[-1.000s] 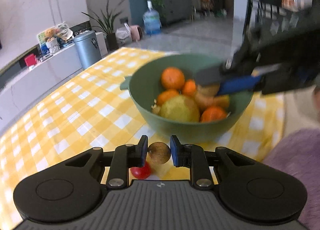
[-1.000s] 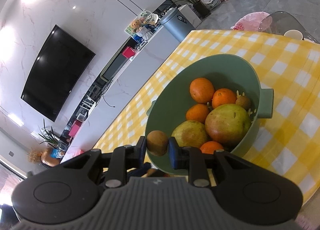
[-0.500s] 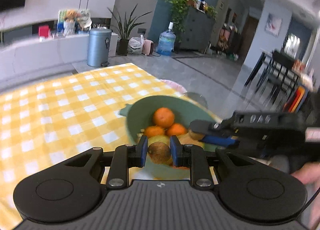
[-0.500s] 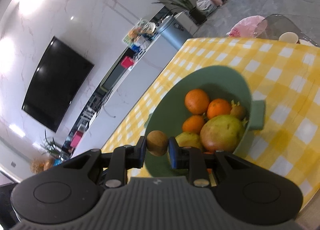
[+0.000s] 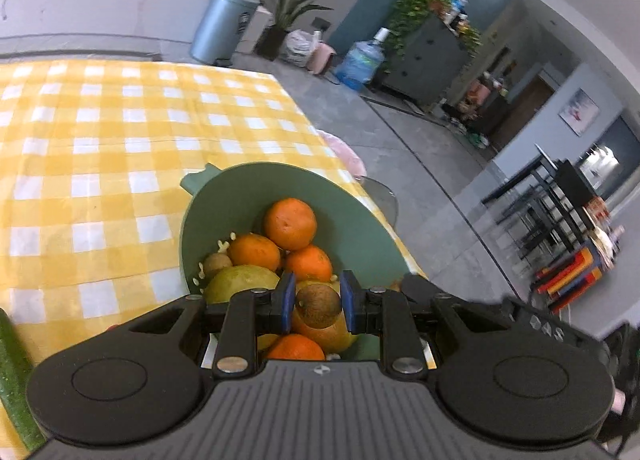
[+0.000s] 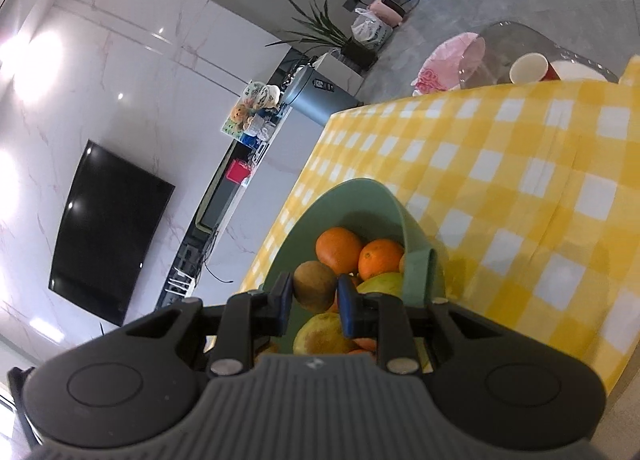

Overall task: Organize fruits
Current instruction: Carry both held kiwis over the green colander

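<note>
A green bowl on the yellow checked tablecloth holds several oranges, a green-yellow pear and a small kiwi. My left gripper is shut on a brown kiwi right over the bowl's near side. My right gripper is shut on another brown kiwi above the same bowl, over its oranges and a pear.
A green cucumber lies at the left edge of the table. Beyond the table's far edge stand a glass side table with a paper cup, a grey bin and a water jug.
Both grippers moved in closer over the bowl, each still holding its kiwi. The left view swung and now looks down into the bowl; the right gripper no longer shows in it.
</note>
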### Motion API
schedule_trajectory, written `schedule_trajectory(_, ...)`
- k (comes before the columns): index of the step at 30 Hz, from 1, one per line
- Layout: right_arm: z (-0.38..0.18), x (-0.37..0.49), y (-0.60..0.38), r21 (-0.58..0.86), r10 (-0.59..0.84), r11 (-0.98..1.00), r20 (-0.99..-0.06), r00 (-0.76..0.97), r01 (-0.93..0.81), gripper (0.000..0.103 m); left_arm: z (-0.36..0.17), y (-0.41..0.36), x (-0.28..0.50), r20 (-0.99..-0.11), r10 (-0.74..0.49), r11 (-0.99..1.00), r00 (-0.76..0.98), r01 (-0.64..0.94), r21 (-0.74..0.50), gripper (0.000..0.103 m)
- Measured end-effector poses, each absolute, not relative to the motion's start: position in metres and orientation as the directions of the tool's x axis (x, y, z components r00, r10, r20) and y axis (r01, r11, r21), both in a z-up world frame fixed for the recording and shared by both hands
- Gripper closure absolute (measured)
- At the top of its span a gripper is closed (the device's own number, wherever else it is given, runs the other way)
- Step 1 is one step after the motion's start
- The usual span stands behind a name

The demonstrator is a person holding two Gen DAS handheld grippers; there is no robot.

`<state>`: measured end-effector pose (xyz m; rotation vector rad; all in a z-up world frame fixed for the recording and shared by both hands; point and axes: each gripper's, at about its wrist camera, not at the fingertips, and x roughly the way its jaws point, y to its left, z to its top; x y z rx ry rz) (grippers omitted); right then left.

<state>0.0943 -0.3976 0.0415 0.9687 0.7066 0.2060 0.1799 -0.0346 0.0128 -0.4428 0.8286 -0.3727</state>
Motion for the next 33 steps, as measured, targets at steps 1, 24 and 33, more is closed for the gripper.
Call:
schedule_trajectory(1,0.04,0.095,-0.399,0.815,0.462,0.56,-0.455,0.761,0.147,0.083,0.012,-0.034,0.183,-0.621,-0.475,0.846,0.623,0.13,-0.517,0.077)
schedule_trajectory(24,0.039,0.094,-0.406,0.828,0.453,0.539,-0.44,0.775,0.155,0.083,0.017,-0.052,0.207,-0.642,-0.459,0.874,0.614,0.181,-0.452,0.077)
schedule_trajectory(33,0.038,0.096,-0.405,0.817,0.443,0.552,-0.455,0.772,0.165,0.083,0.015,-0.067,0.217,-0.69,-0.451,0.892,0.567,0.263,-0.367,0.072)
